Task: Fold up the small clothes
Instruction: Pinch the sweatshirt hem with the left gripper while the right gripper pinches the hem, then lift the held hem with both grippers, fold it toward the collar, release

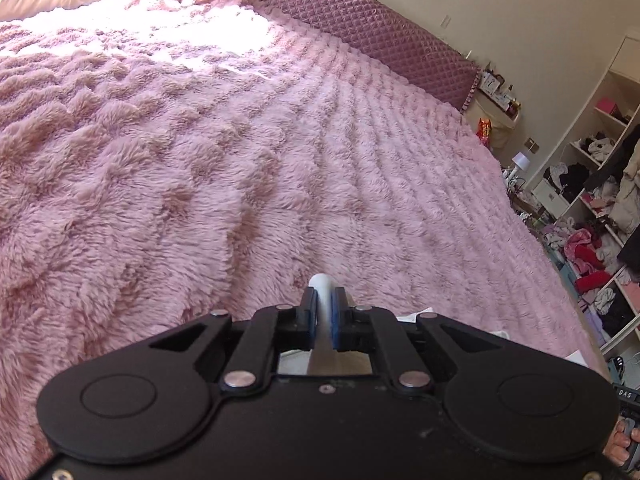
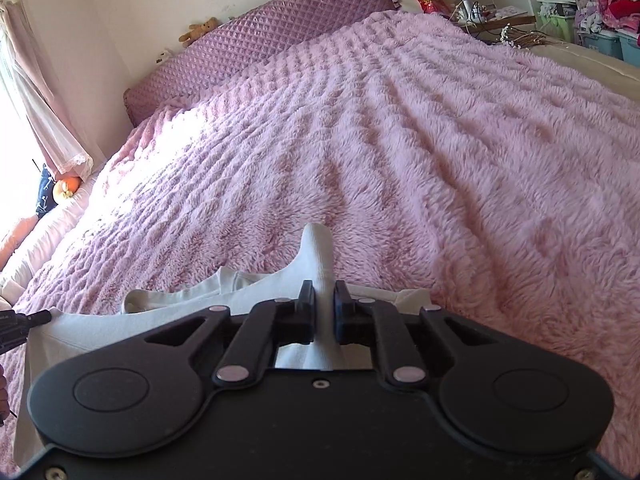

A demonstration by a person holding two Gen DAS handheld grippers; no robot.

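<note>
1. Pink fluffy blanket [image 2: 440, 140] covers the whole bed, with a quilted purple headboard [image 2: 260, 40] behind it and cluttered shelves [image 1: 592, 208] off to one side; a white garment [image 2: 160, 308] lies at the near edge of the blanket, partly under the right gripper [image 2: 323, 300].
2. Right gripper's jaws are pinched nearly together on a bunched fold of the garment, and a tongue of white cloth pokes out past the tips.
3. Left gripper [image 1: 323, 312] is likewise almost closed on a thin white fold (seemingly another edge of the same garment, though this view shows too little to be sure).
4. Risk: both grips hold only a narrow ridge of cloth, so a quick lift or pull could let it slide out of the pads.
5. Risk: the deep pile likely drags on the cloth, so sliding the garment instead of lifting it could wrinkle it or skew the fold.
6. Risk: if the two hands move unevenly, the edges would land out of line and the fold would come out crooked.
7. Risk: a low pass could snag blanket fibres between the tips.
</note>
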